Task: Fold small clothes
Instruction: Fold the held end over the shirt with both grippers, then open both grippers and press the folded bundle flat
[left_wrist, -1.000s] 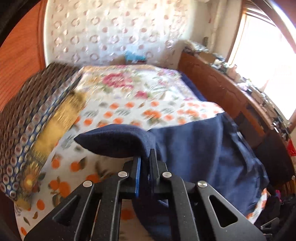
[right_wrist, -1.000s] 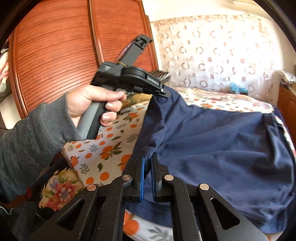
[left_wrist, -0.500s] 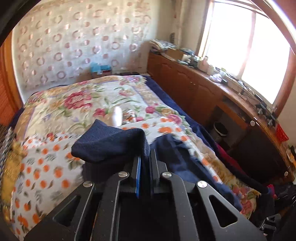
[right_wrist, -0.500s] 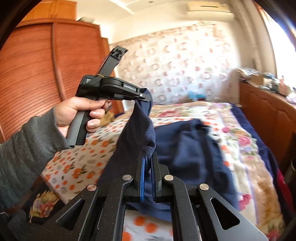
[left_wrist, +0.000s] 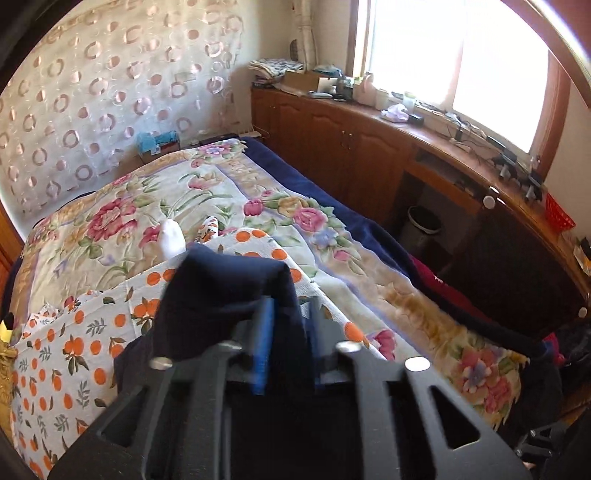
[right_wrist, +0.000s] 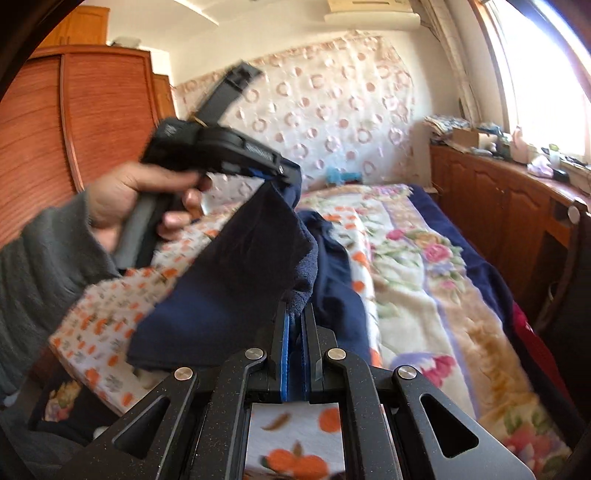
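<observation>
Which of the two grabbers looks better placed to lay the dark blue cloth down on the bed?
Right. The right gripper is clamped on the navy garment; the left gripper is opening, cloth between its pads.

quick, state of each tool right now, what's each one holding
left tool: jaws opening, navy garment between them, still draped over one finger
right tool: closed on the navy garment's edge

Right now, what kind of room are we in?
Most likely a home bedroom. A bed with a floral blanket fills most of the view, a wooden wardrobe stands beside it, and low wooden cabinets run under a sunny window.
</observation>
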